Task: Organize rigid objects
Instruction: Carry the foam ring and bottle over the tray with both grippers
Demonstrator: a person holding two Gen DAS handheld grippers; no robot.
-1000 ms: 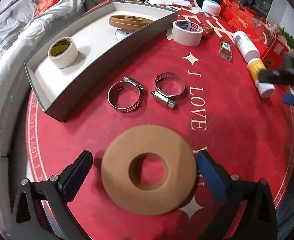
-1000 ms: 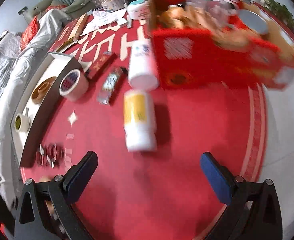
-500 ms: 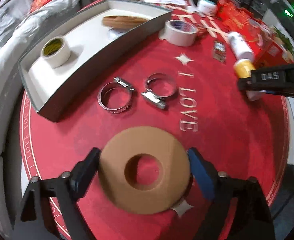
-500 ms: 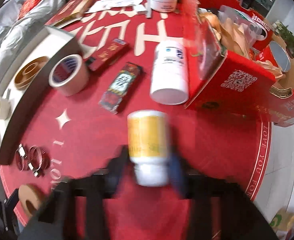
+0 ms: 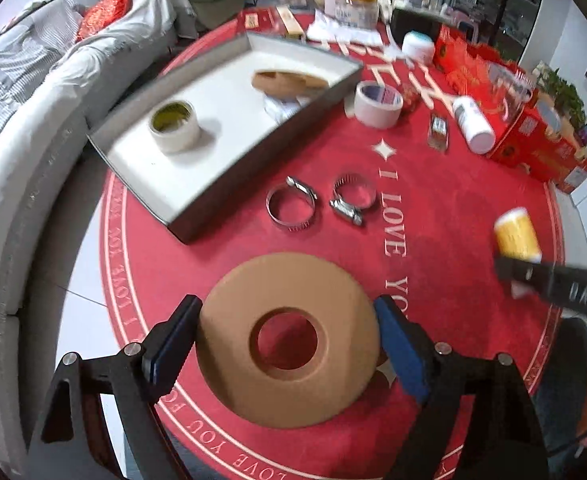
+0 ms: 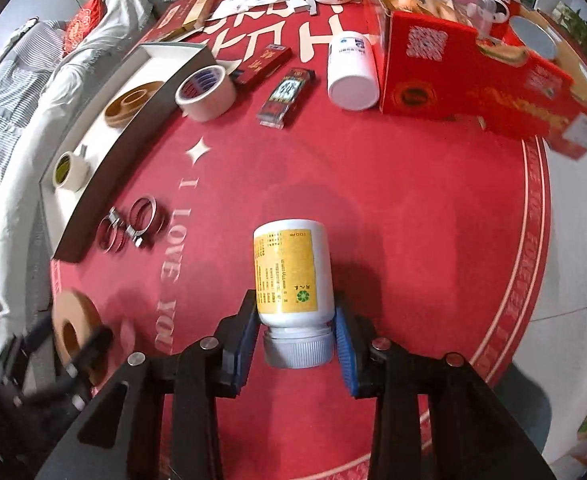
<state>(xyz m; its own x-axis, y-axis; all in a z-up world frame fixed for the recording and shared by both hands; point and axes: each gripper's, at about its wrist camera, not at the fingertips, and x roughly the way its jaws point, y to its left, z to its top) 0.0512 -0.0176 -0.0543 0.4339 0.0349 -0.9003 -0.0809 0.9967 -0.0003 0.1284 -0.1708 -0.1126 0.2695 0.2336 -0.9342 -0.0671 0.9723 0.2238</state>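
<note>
My left gripper (image 5: 287, 346) is shut on a flat brown ring-shaped tape roll (image 5: 229, 364), held above the red table mat. My right gripper (image 6: 295, 334) is shut on a yellow-labelled white pill bottle (image 6: 289, 272), lifted off the mat with its cap towards me. The bottle (image 5: 517, 236) and right gripper also show at the right of the left wrist view. The grey tray (image 5: 197, 176) holds a small tape roll (image 5: 175, 122) and a brown ring (image 5: 289, 80). Two metal hose clamps (image 5: 291, 206) lie in front of the tray.
A white tape roll (image 5: 377, 104), a white bottle (image 6: 351, 70) lying on its side, two small dark packets (image 6: 287, 94) and a red box (image 6: 485, 64) stand at the back right. A sofa (image 5: 33, 92) runs along the left of the table.
My left gripper closed on the brown ring and lifted it. My right gripper moved onto the yellow bottle, closed on it and raised it off the mat.
</note>
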